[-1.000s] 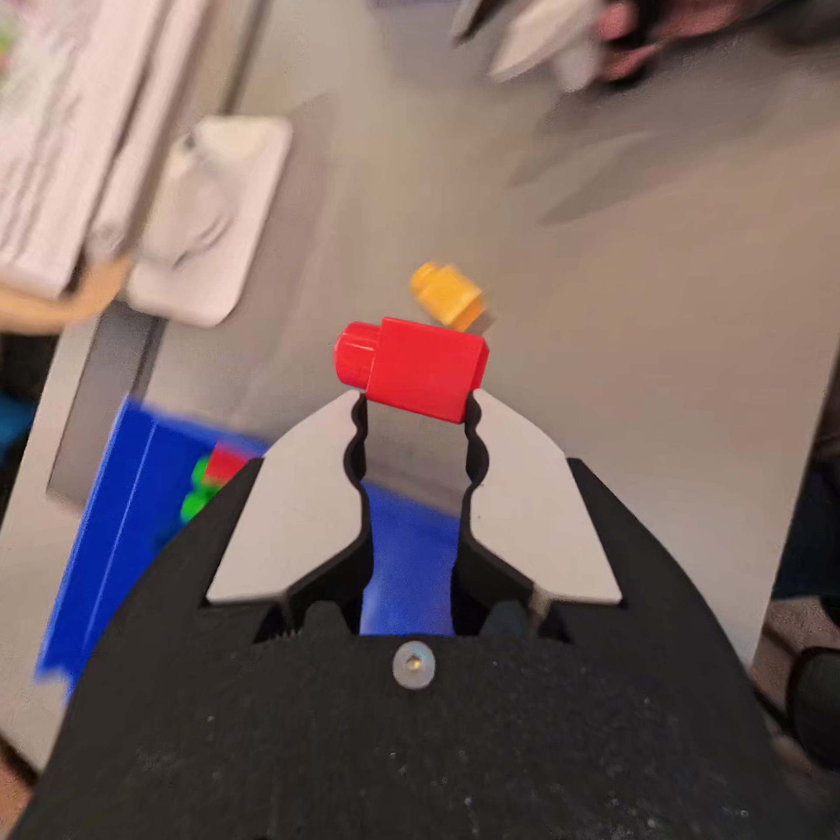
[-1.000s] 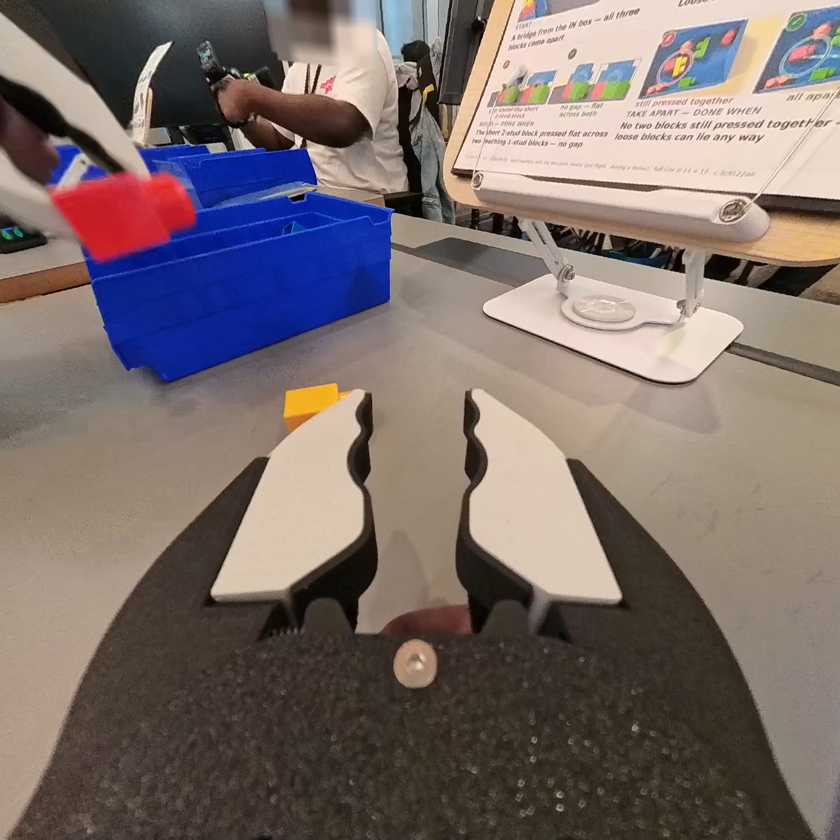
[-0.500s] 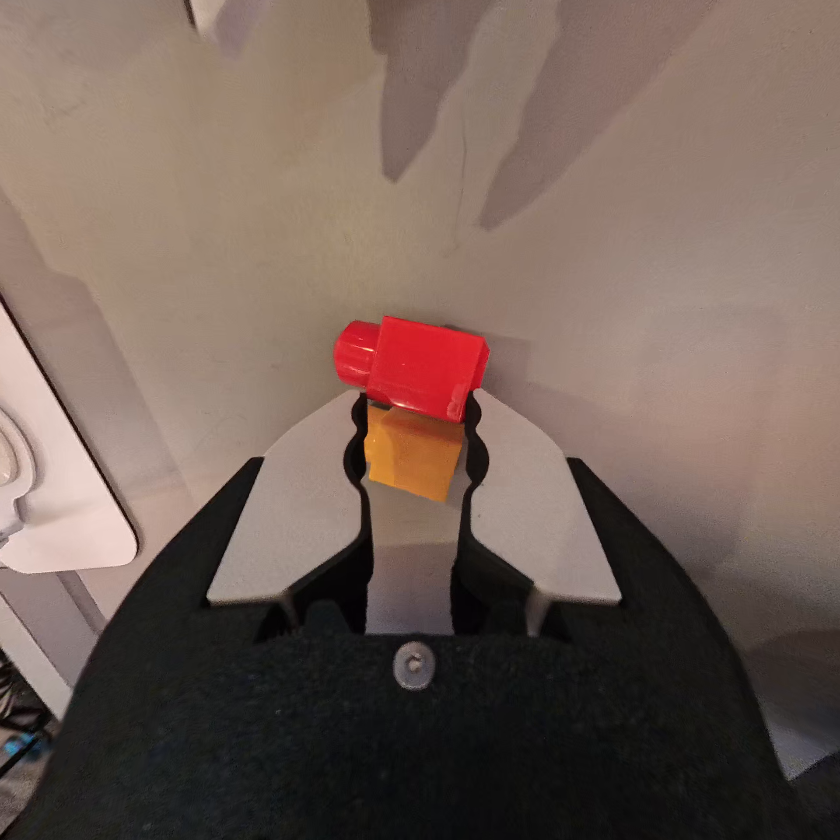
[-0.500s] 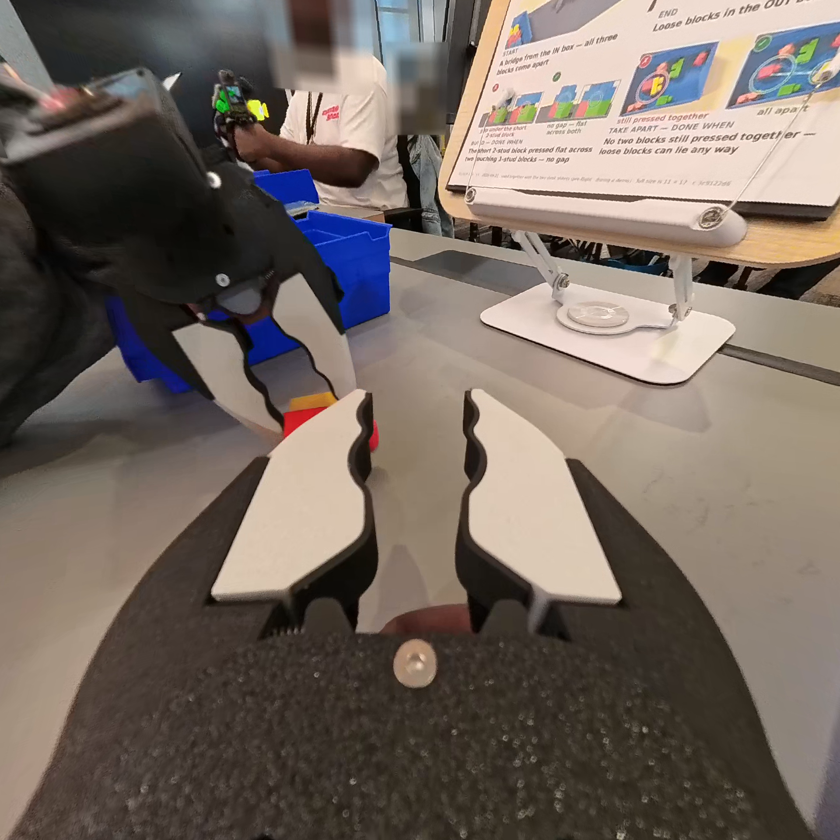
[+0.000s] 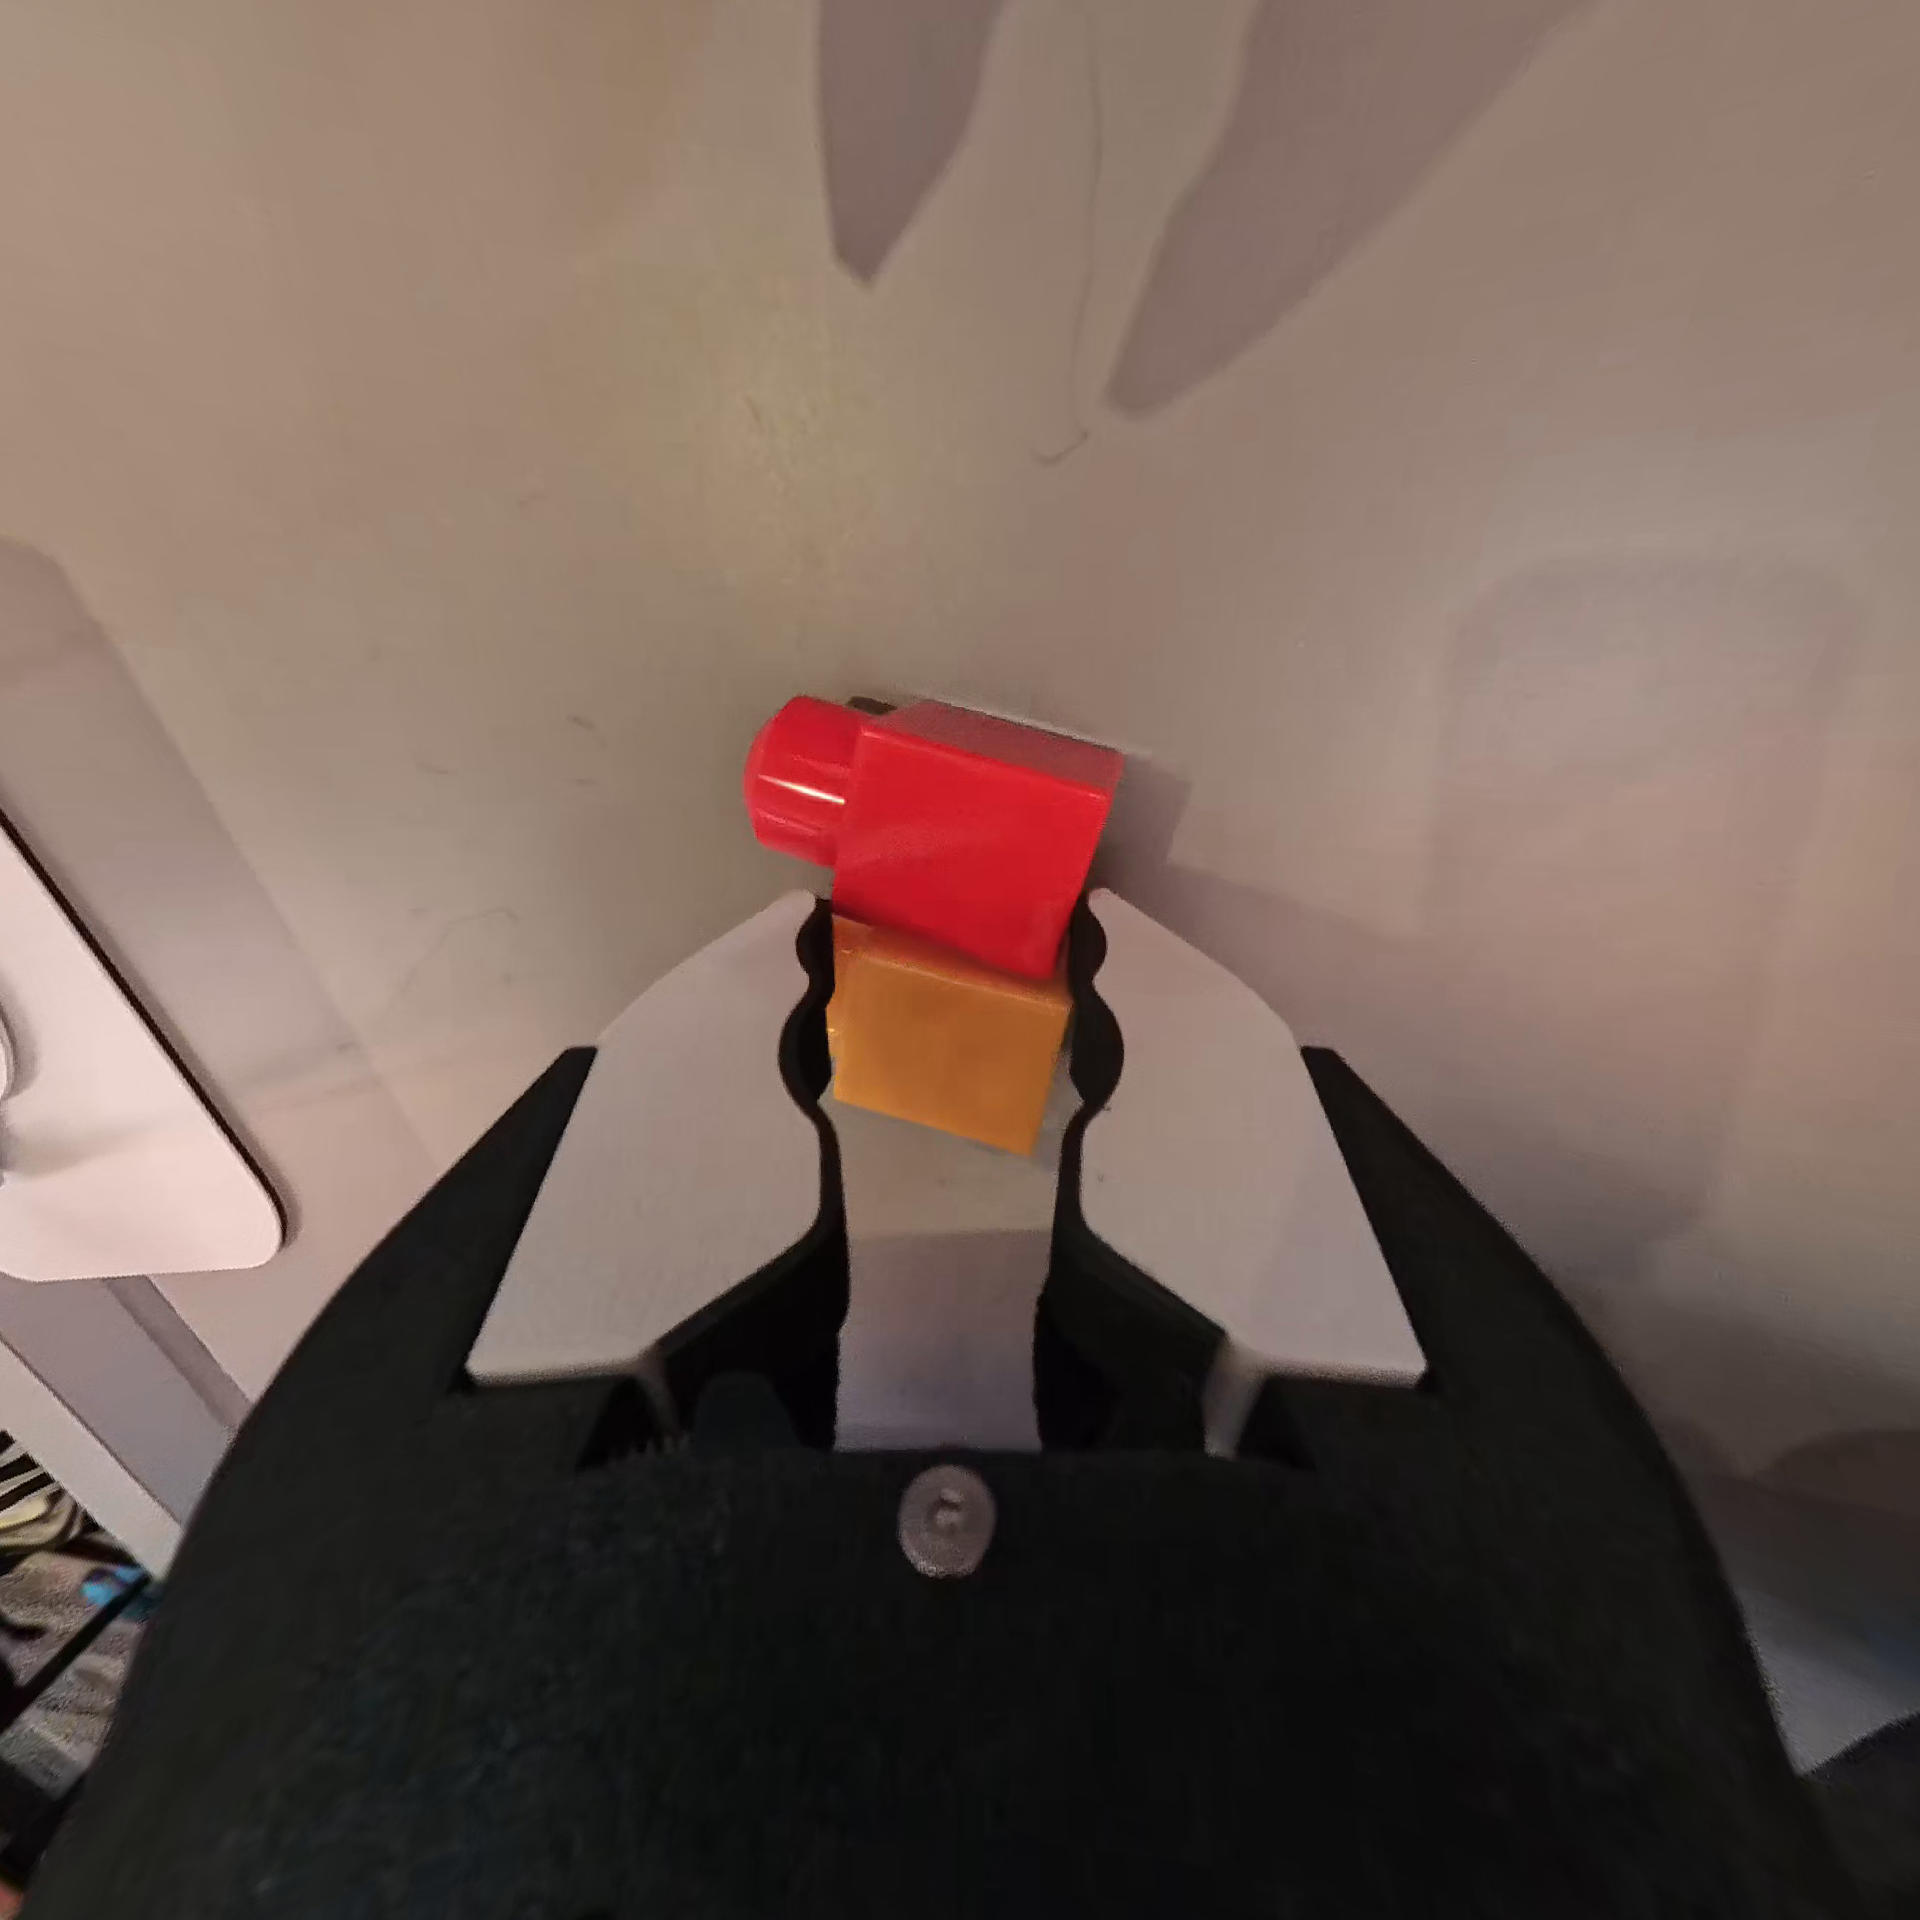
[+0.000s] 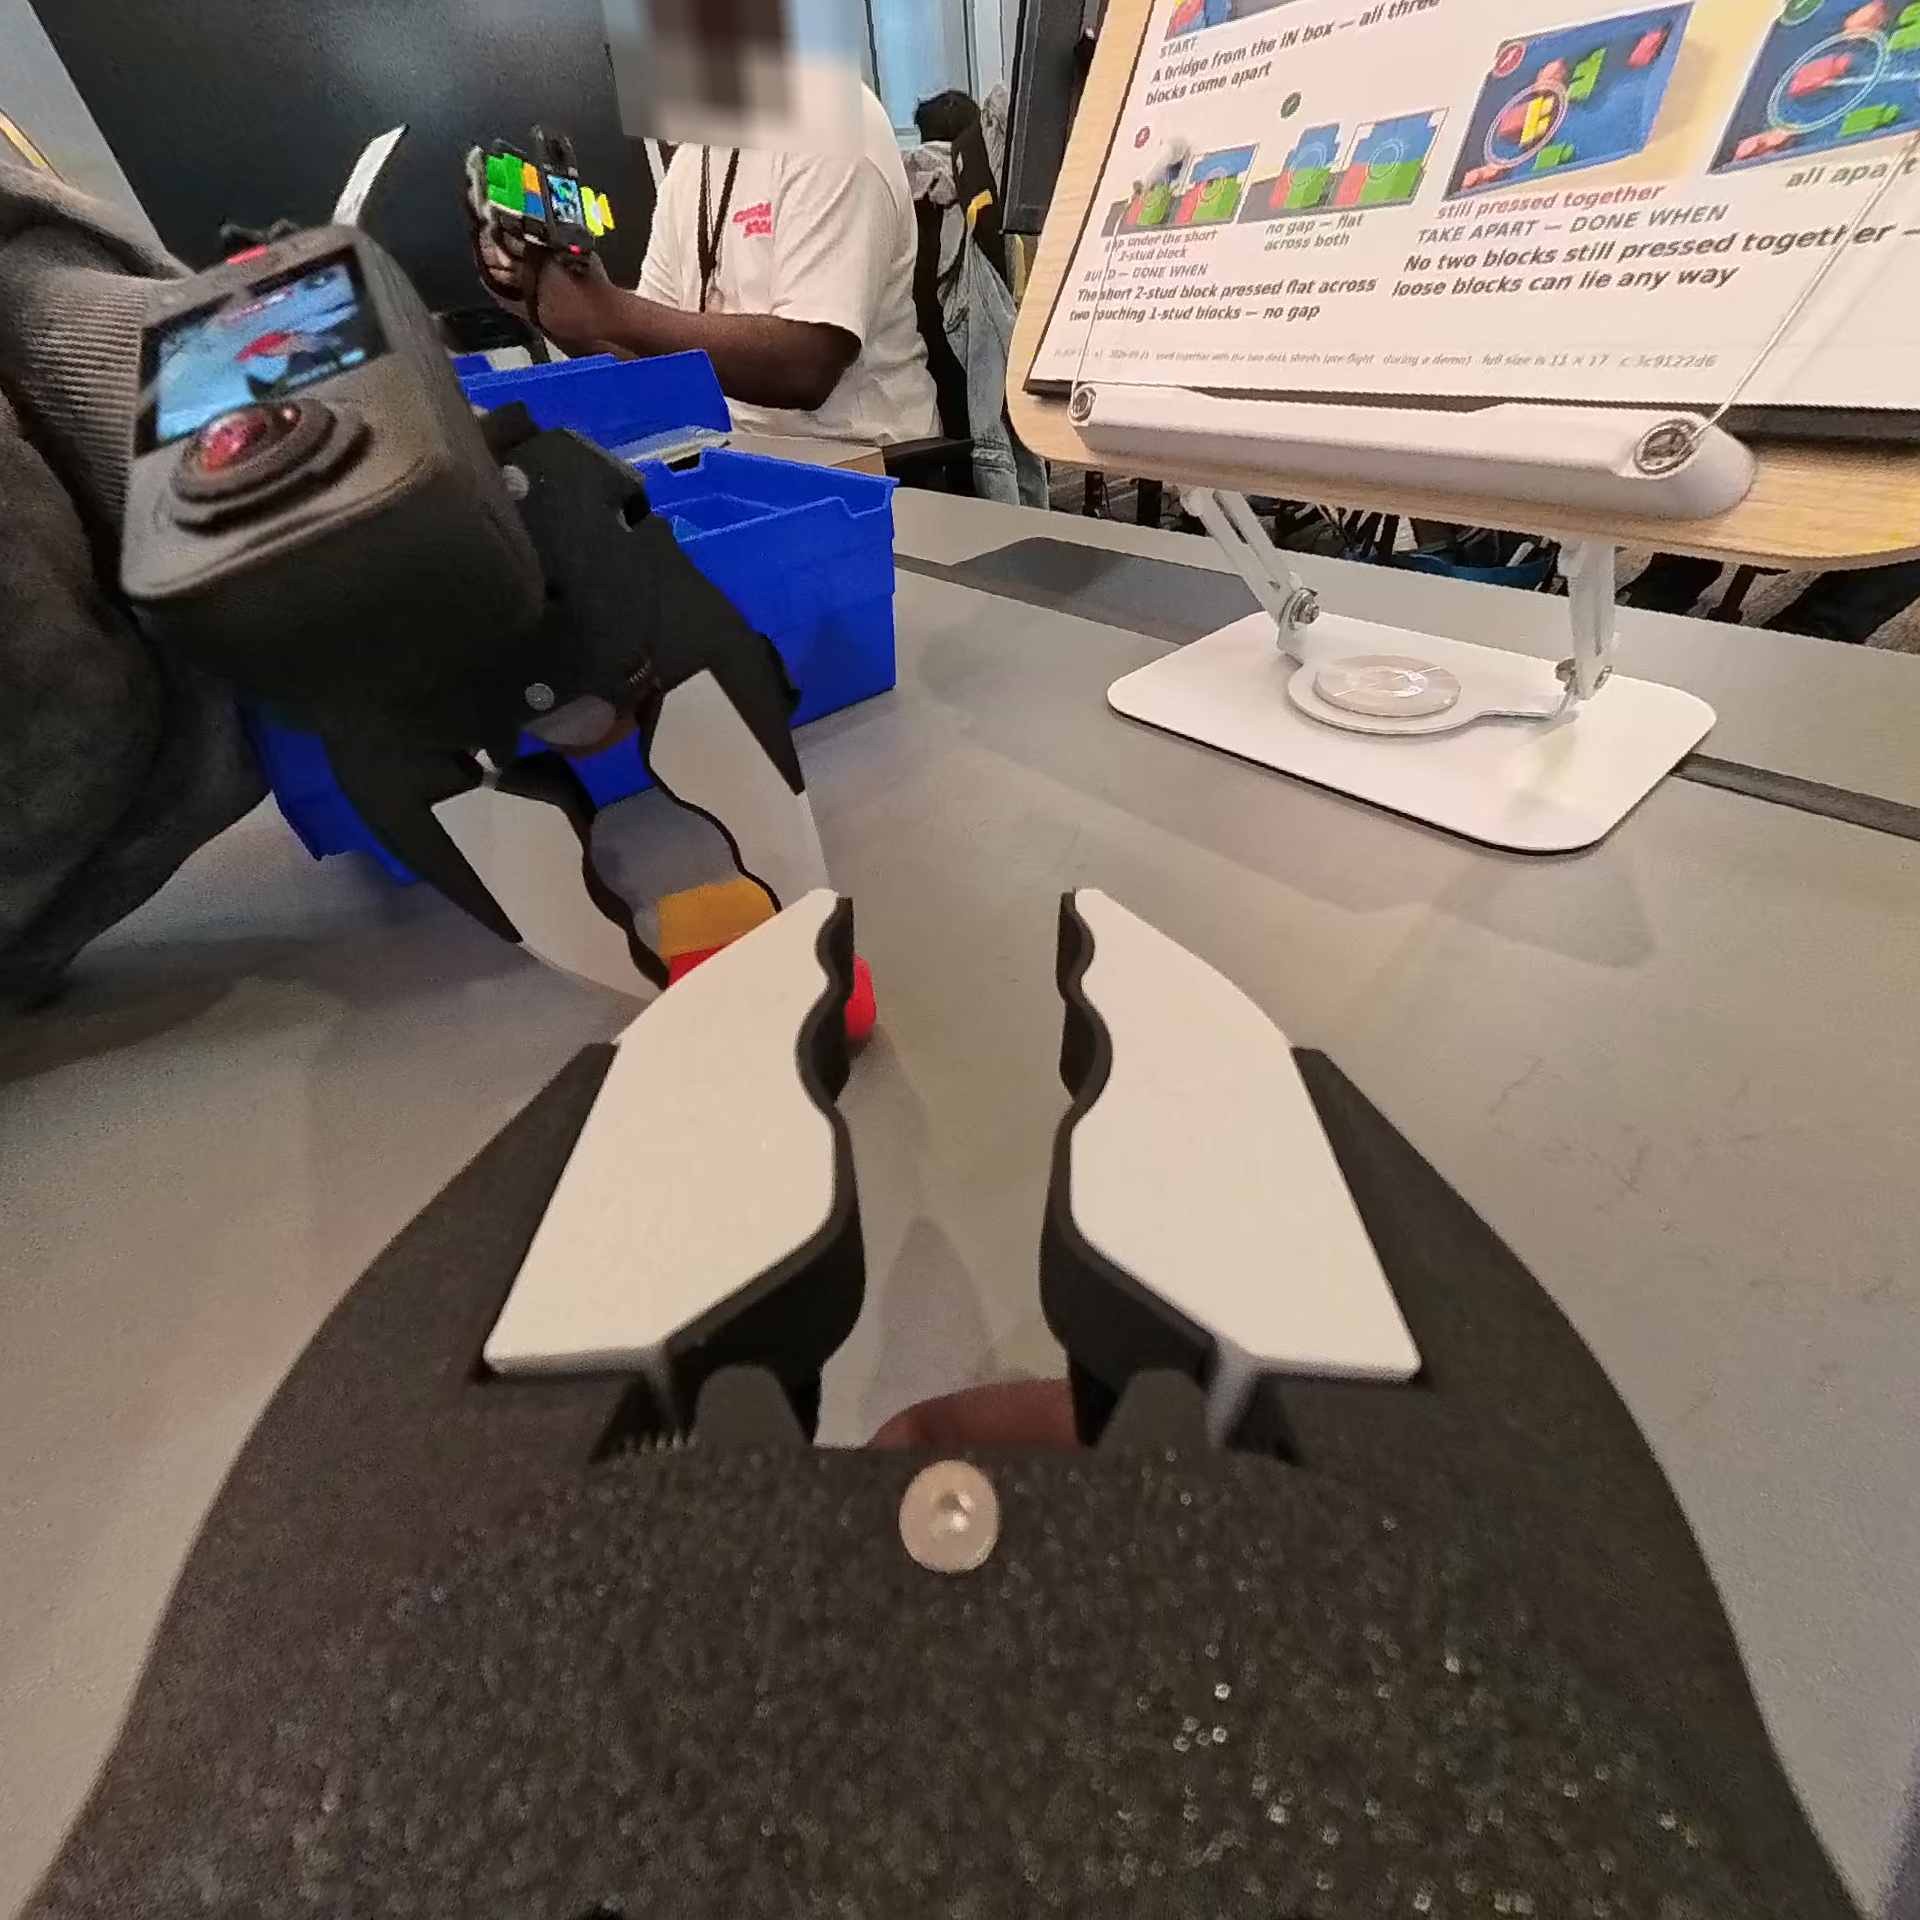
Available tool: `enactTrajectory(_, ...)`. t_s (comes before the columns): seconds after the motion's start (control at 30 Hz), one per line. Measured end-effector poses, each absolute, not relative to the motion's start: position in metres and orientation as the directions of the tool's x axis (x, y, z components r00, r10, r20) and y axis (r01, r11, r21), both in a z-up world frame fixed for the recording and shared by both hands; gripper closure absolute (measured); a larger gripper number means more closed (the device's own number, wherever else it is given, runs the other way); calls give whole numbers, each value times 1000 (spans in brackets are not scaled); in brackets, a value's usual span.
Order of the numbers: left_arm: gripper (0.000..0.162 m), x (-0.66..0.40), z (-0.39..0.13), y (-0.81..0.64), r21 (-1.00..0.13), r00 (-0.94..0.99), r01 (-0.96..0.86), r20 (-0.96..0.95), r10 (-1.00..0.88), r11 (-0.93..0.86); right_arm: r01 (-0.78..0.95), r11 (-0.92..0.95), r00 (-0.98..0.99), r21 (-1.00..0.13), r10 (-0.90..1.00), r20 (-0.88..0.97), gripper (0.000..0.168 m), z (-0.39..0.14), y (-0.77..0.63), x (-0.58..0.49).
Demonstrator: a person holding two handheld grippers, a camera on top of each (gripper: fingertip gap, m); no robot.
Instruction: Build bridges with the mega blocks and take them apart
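On the grey table (image 6: 1351, 1039), well in from its edges, the left gripper (image 5: 948, 914) points steeply down, its jaws pinching a red one-stud block (image 5: 940, 836) at the fingertips, stud pointing sideways. Directly beside it, between the same fingers, sits a yellow-orange block (image 5: 945, 1055), touching the red one; whether the fingers press it too cannot be told. The right gripper (image 6: 954, 914) hovers just beside them with jaws spread and nothing between them. Behind stand blue bins (image 6: 769, 561) and a white stand (image 6: 1455, 738) carrying a printed instruction sheet (image 6: 1507, 187) with pictures and writing. A person (image 6: 790, 249) sits beyond the table's far edge.
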State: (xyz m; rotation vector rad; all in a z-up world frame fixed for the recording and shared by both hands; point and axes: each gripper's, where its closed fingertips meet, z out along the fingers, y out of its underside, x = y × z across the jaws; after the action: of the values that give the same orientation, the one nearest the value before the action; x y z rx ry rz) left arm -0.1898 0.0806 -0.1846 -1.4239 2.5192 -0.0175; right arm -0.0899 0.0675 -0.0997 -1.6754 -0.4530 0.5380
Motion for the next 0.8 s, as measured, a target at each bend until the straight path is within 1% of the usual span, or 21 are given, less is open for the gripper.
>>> enactTrajectory(0.13, 112, -193, -181, 81, -122, -488, -844, -231, -842, 523, 0, -169, 812, -986, 576, -99, 131, -100, 67, -90)
enactTrajectory(0.23, 110, -196, -165, 76, -150, -468, -846, -251, -847, 511, 0, -172, 810, -985, 578, -101, 131, -101, 67, -91)
enactTrajectory(0.3, 110, -201, -146, 70, -193, -443, -844, -277, -853, 501, 0, -173, 808, -985, 580, -102, 131, -101, 67, -91)
enactTrajectory(0.37, 110, -209, -122, 61, -272, -379, -846, -299, -876, 459, -2, -173, 807, -985, 582, -104, 131, -101, 67, -92)
enactTrajectory(0.43, 110, -222, -95, 59, -374, -265, -842, -342, -901, 389, -3, -172, 805, -985, 583, -105, 132, -100, 66, -92)
enactTrajectory(0.5, 110, -244, -71, 66, -492, -75, -826, -386, -919, 274, 1, -171, 805, -985, 584, -101, 132, -101, 66, -93)
enactTrajectory(0.53, 108, -260, -61, 69, -556, 35, -808, -378, -925, 197, 4, -172, 805, -985, 586, -99, 131, -101, 66, -94)
enactTrajectory(0.57, 104, -277, -54, 72, -624, 150, -774, -347, -926, 109, 9, -173, 804, -985, 587, -96, 132, -102, 66, -94)
enactTrajectory(0.67, 101, -329, -44, 80, -796, 467, -594, -222, -856, -117, 22, -176, 803, -984, 589, -88, 132, -104, 66, -96)
enactTrajectory(0.73, 102, -357, -47, 82, -859, 596, -477, -161, -787, -186, 23, -174, 804, -984, 589, -85, 132, -104, 66, -97)
enactTrajectory(0.8, 102, -374, -55, 78, -890, 649, -404, -113, -753, -214, 23, -176, 804, -984, 589, -87, 132, -104, 67, -97)
